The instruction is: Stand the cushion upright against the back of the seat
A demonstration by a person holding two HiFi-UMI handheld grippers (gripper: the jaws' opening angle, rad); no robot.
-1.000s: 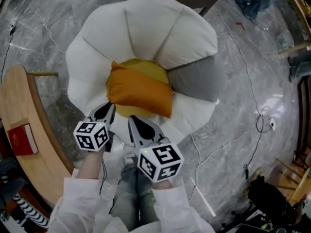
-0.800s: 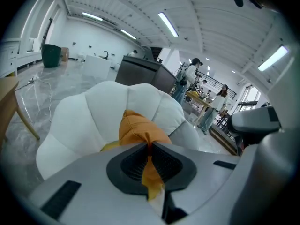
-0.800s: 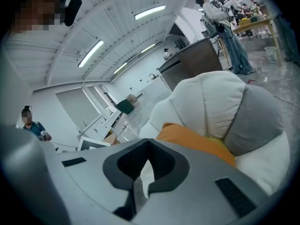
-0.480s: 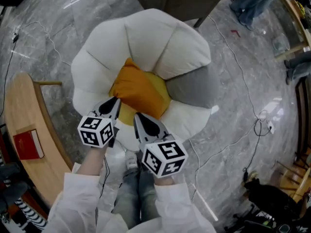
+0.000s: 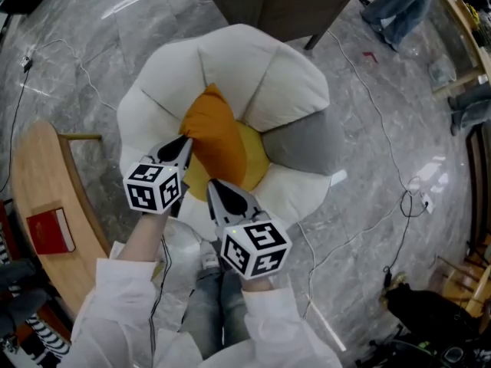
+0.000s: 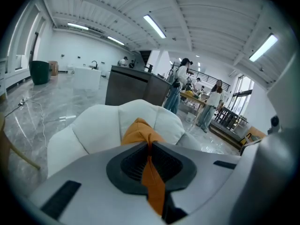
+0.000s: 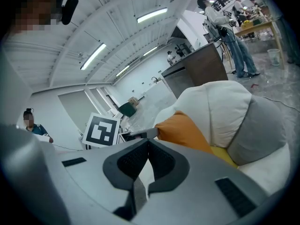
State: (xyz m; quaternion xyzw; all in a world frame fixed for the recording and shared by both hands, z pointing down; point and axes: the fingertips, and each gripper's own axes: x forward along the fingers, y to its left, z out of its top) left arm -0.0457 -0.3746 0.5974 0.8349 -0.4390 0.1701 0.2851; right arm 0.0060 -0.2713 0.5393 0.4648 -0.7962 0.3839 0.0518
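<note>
Fingers of L gripper pinch just cushion corner, R gripper together, empty: fabric could slip, cushion flops fwd off seat back.

Below me the grey marble floor, strewn with loose cables, carries a white petal-shaped seat with one grey petal, the orange cushion tilted up on its yellow centre against the back petals, and a curved wooden bench bearing a red book.
</note>
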